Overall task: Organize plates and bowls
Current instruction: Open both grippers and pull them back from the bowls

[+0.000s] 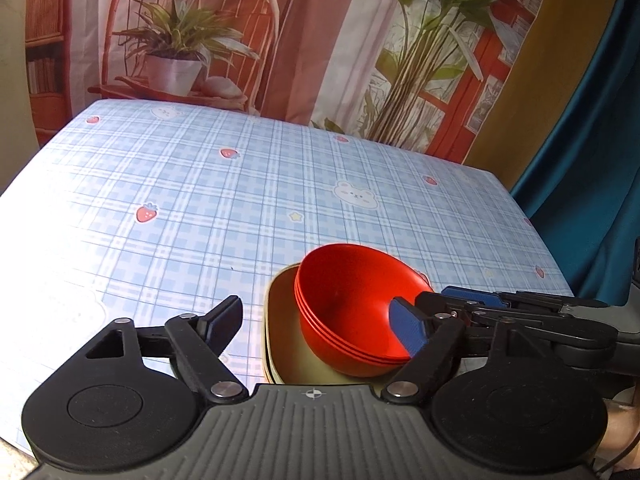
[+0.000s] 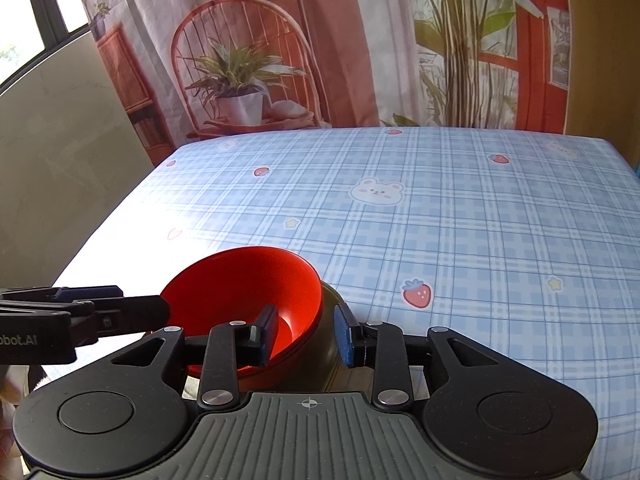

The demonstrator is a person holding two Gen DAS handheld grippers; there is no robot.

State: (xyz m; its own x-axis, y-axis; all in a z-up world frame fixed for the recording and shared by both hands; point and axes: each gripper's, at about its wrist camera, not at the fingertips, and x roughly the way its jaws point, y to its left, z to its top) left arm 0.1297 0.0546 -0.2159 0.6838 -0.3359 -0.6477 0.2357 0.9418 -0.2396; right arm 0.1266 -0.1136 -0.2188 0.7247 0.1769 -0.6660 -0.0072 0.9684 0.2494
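Nearest our lenses sit the ribbed grey housings and black linkage arms of our two hand-held tools. Our left claw (image 1: pixel 320 328) stands wide, its blue pad (image 1: pixel 408 330) lying against the near wall of the stack of three nested glossy red plastic bowls (image 1: pixel 352 308) while the other finger hangs clear over the cloth, so nothing is gripped. Our right claw (image 2: pixel 308 334) stands at a moderate gap astride the bowls' near rim; one dark pad (image 2: pixel 267 334) sits inside the bowl (image 2: pixel 248 296), the blue pad outside, and we see no squeeze on the wall.

The red stack rests tilted inside a shallow beige squarish plastic plate (image 1: pixel 280 344), itself apparently a small stack, at the near edge of the bench (image 1: pixel 240 200) (covered in a blue plaid cloth printed with strawberries and bears).

We judge the bowls are being set down. To finish well, we should draw both claws straight back without brushing the rim, since the leaning stack could slide. If the tilt persists, a gentle nudge should seat it flat.
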